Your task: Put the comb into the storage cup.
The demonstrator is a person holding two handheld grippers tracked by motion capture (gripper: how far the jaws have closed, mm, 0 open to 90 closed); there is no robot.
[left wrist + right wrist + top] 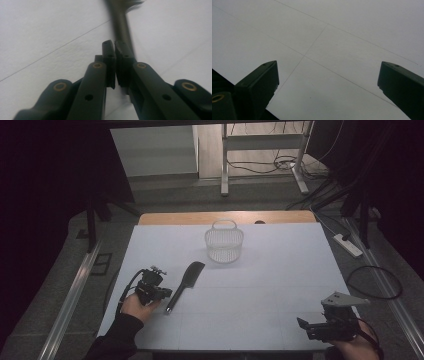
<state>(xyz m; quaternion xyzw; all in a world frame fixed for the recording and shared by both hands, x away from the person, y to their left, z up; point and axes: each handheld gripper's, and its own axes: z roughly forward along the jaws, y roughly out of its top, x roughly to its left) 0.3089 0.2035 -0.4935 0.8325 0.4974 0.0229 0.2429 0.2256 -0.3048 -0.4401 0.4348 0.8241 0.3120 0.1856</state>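
Left gripper (161,293) sits at about 8 o'clock on the white table sheet (260,285), held in the person's left hand (136,306), sleeve dark, cable looping off its near side. Its tip lies just beside the lower handle end of a black comb-like brush (184,281), at the brush's 9 o'clock side; whether it touches cannot be told from the high view. In the left gripper view the jaws stand almost together, a thin slit between the pads (109,57), nothing between them. The dark handle (123,27) runs away behind the tips toward 12 o'clock, blurred, with the toothed head at the top edge. The brush lies flat on the sheet, handle toward 7 o'clock, broad head toward 1 o'clock, left of table centre. A clear slatted basket (224,243) with a loop handle stands upright at 12 o'clock, well apart from the brush and both grippers. Right gripper (320,327) is at 5 o'clock near the table's near edge, grey three-cornered plate on top, held by the right hand (357,345). Its jaws are spread wide in the right gripper view (327,82), with bare sheet and faint pencil grid lines between them, and nothing is held.
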